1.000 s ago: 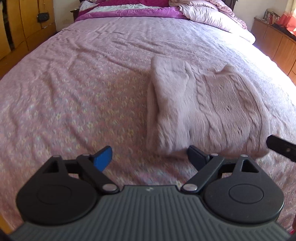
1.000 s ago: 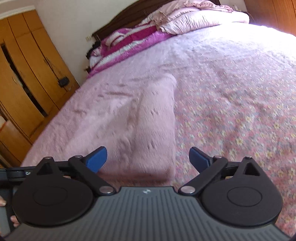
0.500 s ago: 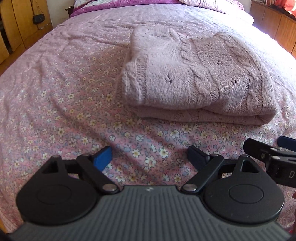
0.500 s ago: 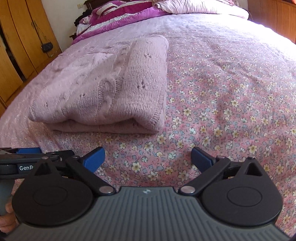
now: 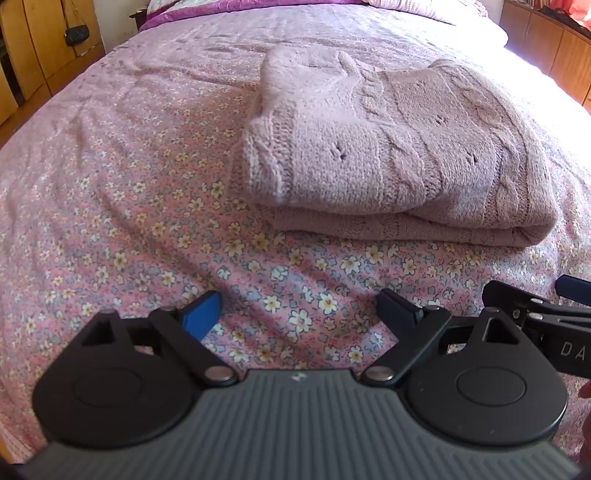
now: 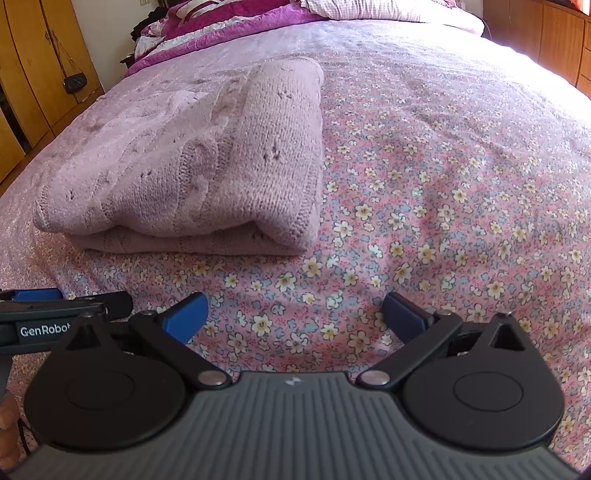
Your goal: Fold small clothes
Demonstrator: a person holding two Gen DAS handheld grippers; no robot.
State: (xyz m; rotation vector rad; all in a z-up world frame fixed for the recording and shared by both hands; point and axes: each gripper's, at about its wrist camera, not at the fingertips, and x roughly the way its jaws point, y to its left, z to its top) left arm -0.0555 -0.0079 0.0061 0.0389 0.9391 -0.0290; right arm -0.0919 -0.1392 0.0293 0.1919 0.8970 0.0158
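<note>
A pale pink cable-knit sweater (image 5: 399, 147) lies folded in a neat stack on the floral bedspread (image 5: 122, 206). It also shows in the right wrist view (image 6: 207, 162). My left gripper (image 5: 299, 308) is open and empty, just in front of the sweater's near edge, above the bedspread. My right gripper (image 6: 295, 312) is open and empty, in front of the sweater's right corner. The right gripper's tip shows at the right edge of the left wrist view (image 5: 535, 306). The left gripper shows at the left edge of the right wrist view (image 6: 62, 306).
The pink floral bedspread (image 6: 443, 184) covers the whole bed. Purple bedding and pillows (image 6: 229, 22) lie at the far head end. Wooden wardrobes (image 6: 37, 66) stand on the left and wooden cabinets (image 5: 554, 44) on the right.
Both grippers have pulled back from the sweater toward the near side of the bed and dropped lower. The sweater lies folded and still. Both grippers stayed open.
</note>
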